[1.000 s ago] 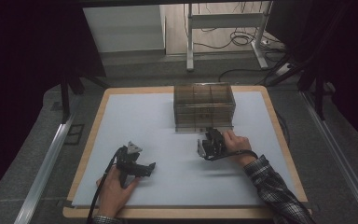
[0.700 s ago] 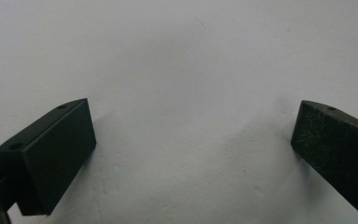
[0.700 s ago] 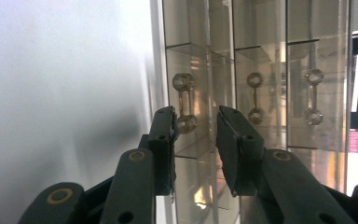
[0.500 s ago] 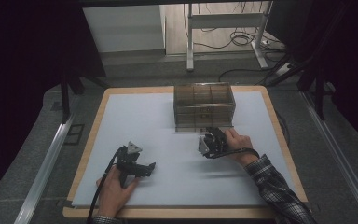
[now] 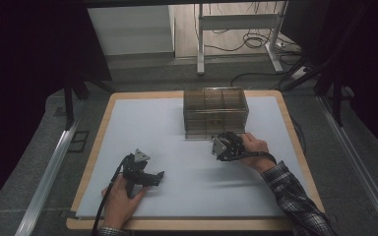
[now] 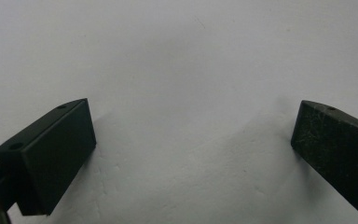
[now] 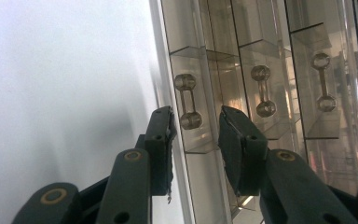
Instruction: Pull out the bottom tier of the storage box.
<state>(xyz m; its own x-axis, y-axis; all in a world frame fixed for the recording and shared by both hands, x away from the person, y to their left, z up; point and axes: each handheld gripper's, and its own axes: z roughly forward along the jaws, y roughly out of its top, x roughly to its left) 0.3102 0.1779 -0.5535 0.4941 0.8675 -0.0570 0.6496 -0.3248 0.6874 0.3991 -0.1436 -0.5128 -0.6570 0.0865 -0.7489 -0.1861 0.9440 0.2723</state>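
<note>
Since the earlier frame, the right gripper [image 5: 225, 146] has kept to its spot just in front of the clear drawer box [image 5: 215, 112], and its fingers have just been opening a little; the left gripper [image 5: 142, 172] has not shifted.

From the high view, the drawer box stands toward the far side of the white counter [image 5: 177, 128], a little right of its middle. The right gripper is held by a hand [image 5: 252, 149] at the box's near face, close to its right part. The left gripper lies well apart from the box, nearer the person, with a hand [image 5: 123, 195] on it.

Along the left gripper view, the two black fingers [image 6: 56, 158] stand wide apart over bare white counter, with nothing between them.

Along the right gripper view, the right gripper [image 7: 195, 140] points at the front of the drawer box [image 7: 261, 56]. Its fingers [image 7: 161, 149] are a modest gap apart, set on either side of the lower knob of a small clear drawer handle [image 7: 188, 101]. The pads do not press on the handle. Two more such handles [image 7: 263, 90] sit farther along the box front.
</note>
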